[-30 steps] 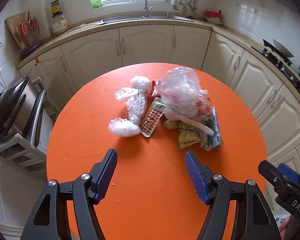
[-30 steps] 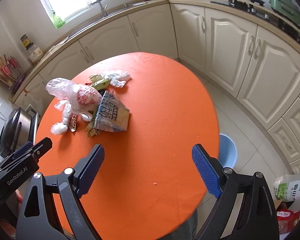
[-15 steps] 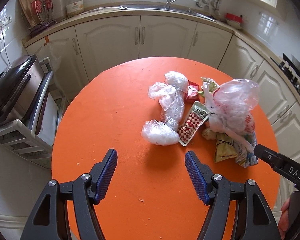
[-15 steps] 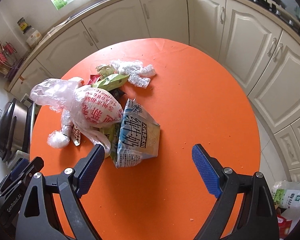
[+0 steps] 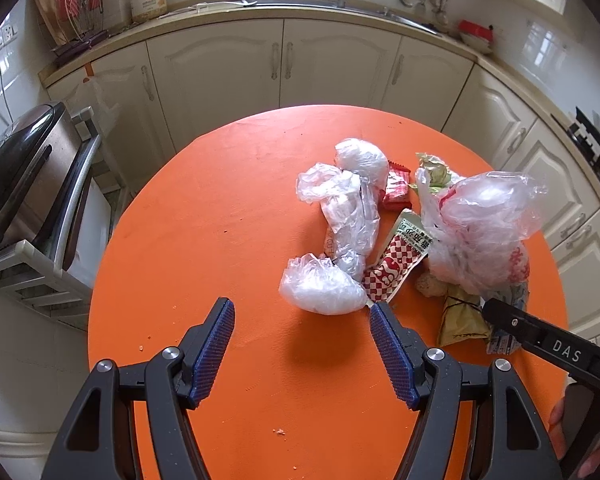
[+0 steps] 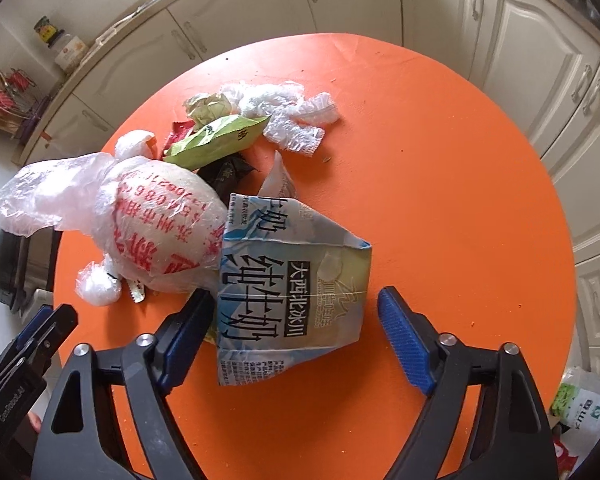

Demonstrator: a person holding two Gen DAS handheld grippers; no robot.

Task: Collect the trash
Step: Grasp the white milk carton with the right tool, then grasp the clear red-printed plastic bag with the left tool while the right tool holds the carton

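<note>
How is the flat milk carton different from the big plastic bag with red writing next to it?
The milk carton is squashed flat with sharp folded edges; the plastic bag is puffy and round. The milk carton is stiff blue-and-white card you cannot see through; the plastic bag is thin, crinkly and see-through. The milk carton has dark lettering; the plastic bag has red. Both lie touching in the same trash heap on the orange table.

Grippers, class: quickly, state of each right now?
Left gripper: open, empty.
Right gripper: open, just been closing around the milk carton, not gripping.
</note>
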